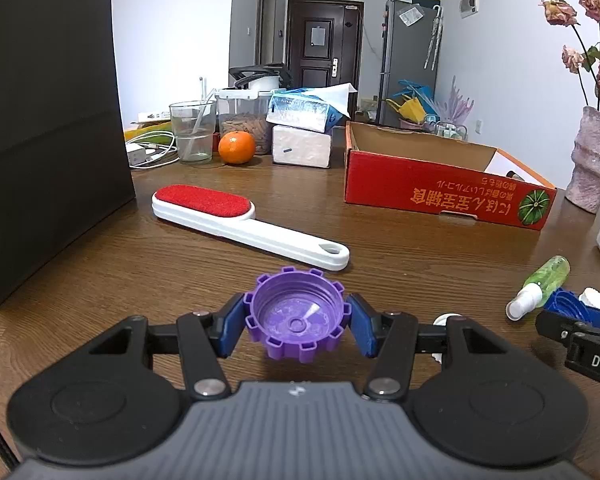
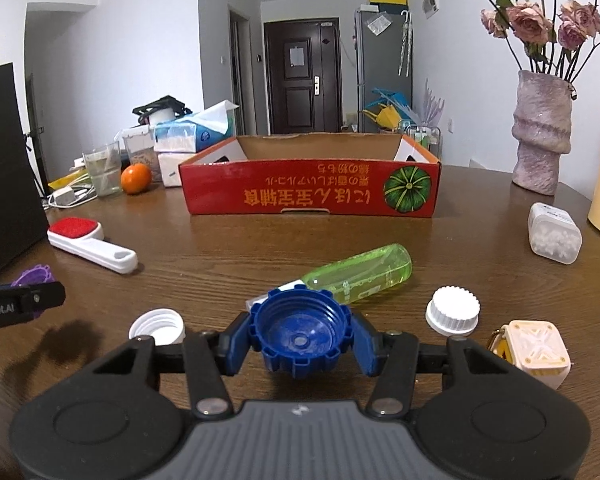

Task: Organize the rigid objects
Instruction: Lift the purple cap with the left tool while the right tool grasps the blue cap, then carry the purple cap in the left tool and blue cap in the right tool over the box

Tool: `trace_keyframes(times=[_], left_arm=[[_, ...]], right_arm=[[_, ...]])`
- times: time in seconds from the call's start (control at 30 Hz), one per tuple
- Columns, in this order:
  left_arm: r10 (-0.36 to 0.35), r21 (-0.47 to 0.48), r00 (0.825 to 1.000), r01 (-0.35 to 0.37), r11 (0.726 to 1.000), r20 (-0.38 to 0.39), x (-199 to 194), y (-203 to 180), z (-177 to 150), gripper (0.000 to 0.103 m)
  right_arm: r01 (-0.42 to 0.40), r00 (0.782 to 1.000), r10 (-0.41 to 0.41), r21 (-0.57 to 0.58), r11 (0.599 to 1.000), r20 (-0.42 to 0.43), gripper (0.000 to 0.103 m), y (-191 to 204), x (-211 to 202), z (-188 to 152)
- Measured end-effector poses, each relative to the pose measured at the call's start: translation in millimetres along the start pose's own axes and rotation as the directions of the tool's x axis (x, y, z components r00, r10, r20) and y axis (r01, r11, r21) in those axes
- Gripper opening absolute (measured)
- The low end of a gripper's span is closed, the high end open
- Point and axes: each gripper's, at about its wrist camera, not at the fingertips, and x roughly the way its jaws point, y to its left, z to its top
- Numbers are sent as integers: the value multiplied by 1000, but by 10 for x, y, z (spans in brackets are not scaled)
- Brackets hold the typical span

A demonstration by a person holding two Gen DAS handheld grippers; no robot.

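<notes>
My left gripper is shut on a purple toothed cap, held open side up just above the wooden table. A blue toothed cap of the same shape sits between the blue pads of my right gripper, which is shut on it. In the left wrist view the right gripper shows at the far right edge with the blue cap. In the right wrist view the left gripper's tip and the purple cap appear at the far left. An open red cardboard box stands beyond both.
A white lint brush with a red pad lies left of centre. A green spray bottle, two white caps, a cream cube and a clear pill box lie around the right gripper. A black bag stands left, a vase right.
</notes>
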Motion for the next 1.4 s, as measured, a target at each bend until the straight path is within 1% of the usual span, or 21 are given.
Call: trace_keyframes(times=[0.33,0.43,0.5,0.63,0.73,0.97,1.23,1.4], left_arm=[[10,7,1000,-10,1000,2,11,-21,0,56],[6,4,1000,-6,1000,18,-28,-38,6,56],[5,-9,1000,-5,1000,17,-47,-56,21,56],[2,-5,1000,-2,1000,20,-72,-147,80,56],[-7,-1,999,7,1000,38,-110,-224,168,56],[-27,-11,996,28,1000,80,-138,-401,436,56],[-38,-33,995,41,999,90,26,-545,719,56],[-40,-43,994,45,998,103,163,-621,910,56]], right_arm=[[-6,999,5,12,1000,31,52,-36,-75,-3],[-10,999,9,14,1000,35,52,-38,-84,9],[-17,999,16,21,1000,41,52,-51,-102,29],[-33,998,31,33,999,58,52,-80,-143,103],[-45,996,42,33,998,74,52,-94,-170,183],[-43,991,38,37,998,128,52,-142,-211,444],[-39,984,28,61,997,178,52,-183,-127,769],[-40,981,23,85,996,191,52,-222,-12,916]])
